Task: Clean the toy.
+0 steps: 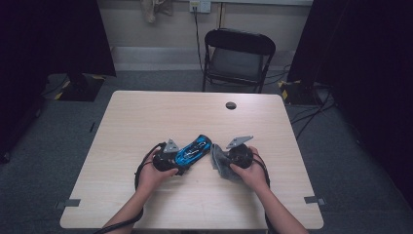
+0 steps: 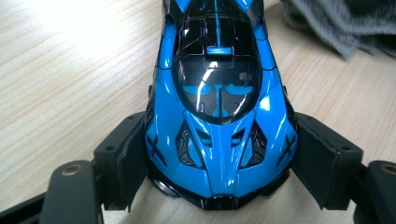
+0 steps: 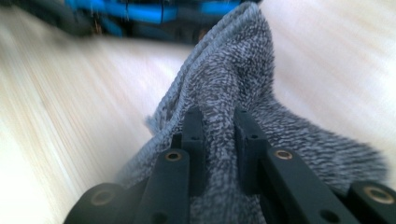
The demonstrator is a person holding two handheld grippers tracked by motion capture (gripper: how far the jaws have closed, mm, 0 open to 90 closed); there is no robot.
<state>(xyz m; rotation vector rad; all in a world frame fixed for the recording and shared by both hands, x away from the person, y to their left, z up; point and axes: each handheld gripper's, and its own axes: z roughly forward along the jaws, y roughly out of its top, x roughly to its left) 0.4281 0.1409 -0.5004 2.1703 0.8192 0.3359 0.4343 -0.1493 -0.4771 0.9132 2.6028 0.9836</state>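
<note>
With the left gripper (image 2: pixel 219 186) clamping the blue toy sports car (image 2: pixel 219 107) on the worktop (image 1: pixel 146 117) and the right gripper (image 3: pixel 219 126) pinching a grey knit cloth (image 3: pixel 233 84), wiping looks imminent: bring the cloth onto the bodywork.

Left hand-held gripper (image 1: pixel 181 165) jaws part-spread and clamped; right hand-held gripper (image 1: pixel 220 163) jaws pinched nearly together.
</note>
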